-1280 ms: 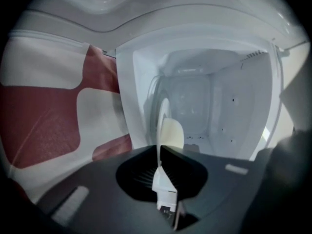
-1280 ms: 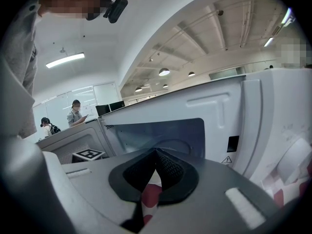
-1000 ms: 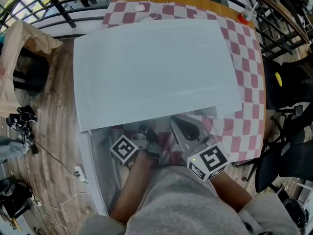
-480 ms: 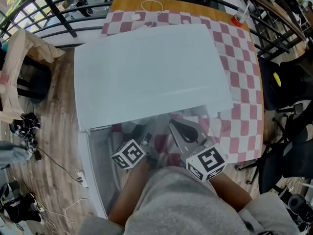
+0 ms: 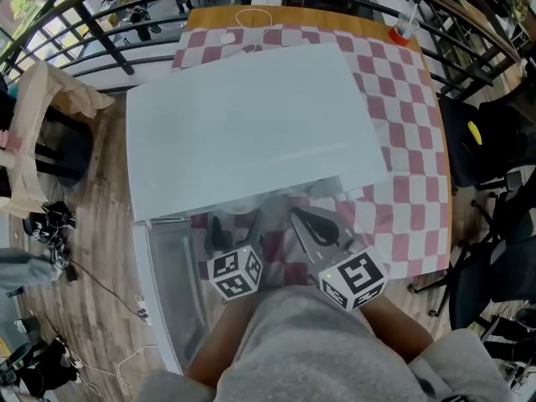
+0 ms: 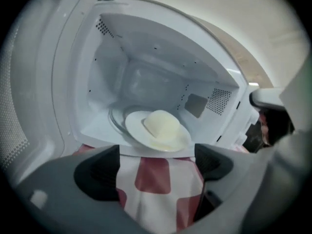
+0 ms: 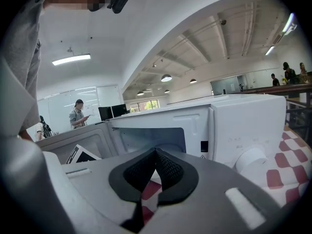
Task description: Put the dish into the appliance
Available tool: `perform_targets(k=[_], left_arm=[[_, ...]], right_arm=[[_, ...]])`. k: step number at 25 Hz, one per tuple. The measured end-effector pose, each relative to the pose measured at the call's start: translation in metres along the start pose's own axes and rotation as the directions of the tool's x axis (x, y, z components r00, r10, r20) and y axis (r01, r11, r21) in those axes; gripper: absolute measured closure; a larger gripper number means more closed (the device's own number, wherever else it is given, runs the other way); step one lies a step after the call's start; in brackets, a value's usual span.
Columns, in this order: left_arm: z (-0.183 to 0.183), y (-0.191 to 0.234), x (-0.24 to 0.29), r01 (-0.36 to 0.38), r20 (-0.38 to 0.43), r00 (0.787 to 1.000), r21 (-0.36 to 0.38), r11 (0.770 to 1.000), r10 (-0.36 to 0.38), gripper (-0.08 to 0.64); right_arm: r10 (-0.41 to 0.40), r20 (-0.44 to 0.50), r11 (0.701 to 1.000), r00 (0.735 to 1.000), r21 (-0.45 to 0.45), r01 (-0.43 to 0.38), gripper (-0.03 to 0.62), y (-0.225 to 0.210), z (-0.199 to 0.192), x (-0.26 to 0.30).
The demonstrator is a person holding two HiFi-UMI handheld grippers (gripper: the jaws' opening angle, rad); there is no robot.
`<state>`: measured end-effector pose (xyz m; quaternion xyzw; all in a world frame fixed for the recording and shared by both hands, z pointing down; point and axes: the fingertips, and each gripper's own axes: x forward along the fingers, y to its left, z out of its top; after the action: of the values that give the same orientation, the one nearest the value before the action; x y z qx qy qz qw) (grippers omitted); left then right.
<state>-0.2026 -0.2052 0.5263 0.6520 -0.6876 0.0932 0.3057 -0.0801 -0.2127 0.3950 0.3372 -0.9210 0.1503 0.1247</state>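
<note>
Dish [image 6: 158,129] sat inside the microwave [image 6: 146,52], on its glass turntable [image 6: 116,122] near the front. Left gripper [image 6: 156,168], before the microwave's mouth, had just spread its jaws wide, empty. Right gripper [image 7: 155,174], facing the microwave, was pinched together on nothing.

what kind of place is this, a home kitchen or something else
Likely a big open office or lab hall, not a home kitchen: hanging lamps high overhead, computer monitors in the background, and a black railing beside the table where the microwave stands.
</note>
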Motion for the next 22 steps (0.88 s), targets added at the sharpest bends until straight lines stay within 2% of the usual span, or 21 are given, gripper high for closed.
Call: perform_targets(k=[2,4,9,14,18,22], left_arm=[[0.002,-0.006,0.001,-0.011,0.01,1.0,0.076,0.997,0.01,0.089],[0.005,-0.012,0.004,-0.022,0.022,1.0,0.116,0.993,0.02,0.091],[0.011,-0.013,0.01,-0.052,0.035,0.998,0.11,0.993,0.048,0.11],[0.013,-0.005,0.02,-0.088,0.026,0.996,0.137,0.987,0.085,0.136],[0.02,0.003,0.025,-0.124,0.023,0.992,0.122,0.985,0.122,0.155],[0.027,0.014,0.025,-0.183,0.027,0.983,0.117,0.976,0.181,0.213]], right_arm=[[-0.005,0.005,1.0,1.0,0.002,0.005,0.592,-0.002,0.0,-0.004],[-0.009,0.009,1.0,1.0,0.0,0.009,0.592,-0.003,-0.001,-0.008],[-0.028,0.021,1.0,0.999,0.001,0.028,0.592,-0.007,0.001,-0.014],[-0.043,0.026,0.999,0.999,0.0,0.043,0.592,-0.01,0.001,-0.015],[-0.047,0.027,0.999,0.999,0.0,0.047,0.592,-0.009,0.003,-0.014],[-0.051,0.029,0.999,0.998,0.0,0.051,0.592,-0.009,0.002,-0.013]])
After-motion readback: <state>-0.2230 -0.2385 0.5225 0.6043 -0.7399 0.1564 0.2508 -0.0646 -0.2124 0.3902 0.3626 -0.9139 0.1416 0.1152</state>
